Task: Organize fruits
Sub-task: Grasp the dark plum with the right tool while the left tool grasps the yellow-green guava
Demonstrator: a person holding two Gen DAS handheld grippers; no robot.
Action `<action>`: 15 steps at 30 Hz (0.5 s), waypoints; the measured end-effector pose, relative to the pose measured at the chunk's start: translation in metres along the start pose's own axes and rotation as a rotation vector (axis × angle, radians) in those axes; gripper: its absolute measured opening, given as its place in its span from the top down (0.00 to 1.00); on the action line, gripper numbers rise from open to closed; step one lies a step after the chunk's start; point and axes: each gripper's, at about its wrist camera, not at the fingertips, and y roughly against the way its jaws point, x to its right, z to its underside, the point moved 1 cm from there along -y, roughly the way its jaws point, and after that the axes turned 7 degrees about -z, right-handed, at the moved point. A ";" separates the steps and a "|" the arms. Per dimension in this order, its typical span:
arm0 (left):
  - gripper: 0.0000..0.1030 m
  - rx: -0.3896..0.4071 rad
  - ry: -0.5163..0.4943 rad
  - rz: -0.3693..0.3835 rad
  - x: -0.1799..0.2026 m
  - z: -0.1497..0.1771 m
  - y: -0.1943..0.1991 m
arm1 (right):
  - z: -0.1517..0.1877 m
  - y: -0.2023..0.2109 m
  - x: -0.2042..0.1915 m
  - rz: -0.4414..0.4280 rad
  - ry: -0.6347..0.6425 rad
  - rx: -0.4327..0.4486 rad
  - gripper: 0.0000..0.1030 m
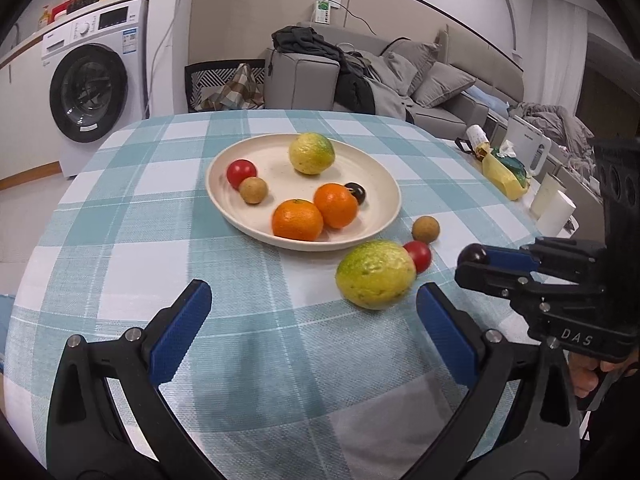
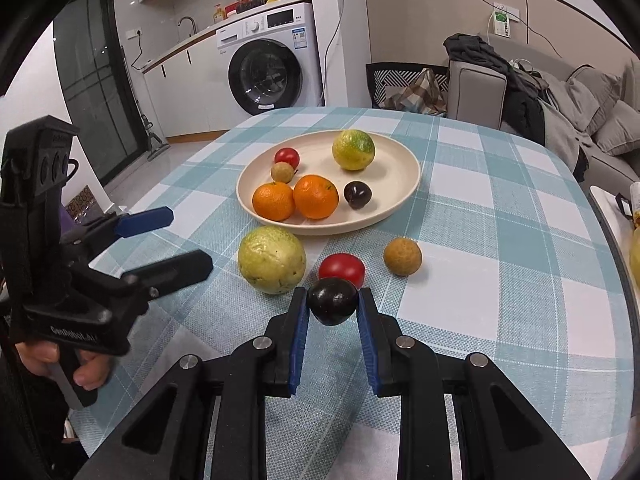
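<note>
A cream plate (image 1: 240,216) (image 2: 404,196) holds two oranges (image 1: 298,219), a yellow-green citrus (image 1: 311,153), a red tomato (image 1: 241,172), a brown longan (image 1: 253,190) and a dark plum (image 2: 357,195). On the cloth beside it lie a large yellow-green citrus (image 1: 375,274) (image 2: 272,259), a red tomato (image 2: 342,269) and a brown longan (image 2: 402,256). My right gripper (image 2: 333,304) is shut on a dark plum (image 2: 332,301) (image 1: 473,255), just in front of the tomato. My left gripper (image 1: 314,308) (image 2: 190,240) is open and empty, left of the large citrus.
The table has a blue-and-white checked cloth (image 1: 120,216). At its right edge stand a yellow bag (image 1: 502,174), white cups (image 1: 554,204) and a white kettle (image 1: 528,146). A washing machine (image 2: 272,60), a chair (image 2: 404,84) and a grey sofa (image 1: 440,80) stand behind.
</note>
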 end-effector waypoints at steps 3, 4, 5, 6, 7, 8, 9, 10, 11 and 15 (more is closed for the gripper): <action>0.01 -0.022 -0.031 0.013 0.013 0.001 -0.005 | -0.002 0.002 0.002 -0.003 -0.003 0.006 0.75; 0.01 -0.033 -0.045 0.012 0.017 0.001 -0.007 | -0.002 0.002 0.003 -0.004 -0.004 0.006 0.75; 0.01 -0.040 -0.054 0.008 0.021 0.001 -0.009 | -0.002 0.002 0.004 -0.005 -0.006 0.007 0.75; 0.01 -0.047 -0.058 0.007 0.024 0.001 -0.011 | -0.003 0.003 0.006 -0.006 -0.012 0.008 0.75; 0.01 -0.052 -0.058 0.011 0.027 0.001 -0.013 | -0.003 0.004 0.007 -0.007 -0.016 0.011 0.75; 0.01 -0.055 -0.055 0.014 0.028 0.000 -0.014 | -0.003 0.005 0.009 -0.009 -0.022 0.014 0.75; 0.01 -0.058 -0.050 0.016 0.030 0.000 -0.016 | -0.003 0.007 0.011 -0.008 -0.027 0.018 0.75; 0.02 -0.059 -0.048 0.016 0.031 -0.001 -0.017 | -0.004 0.009 0.014 -0.007 -0.035 0.024 0.75; 0.02 -0.060 -0.047 0.012 0.032 -0.001 -0.019 | -0.004 0.010 0.016 -0.009 -0.042 0.029 0.75; 0.13 -0.087 -0.061 -0.011 0.037 -0.004 -0.029 | -0.006 0.018 0.024 -0.019 -0.068 0.051 0.76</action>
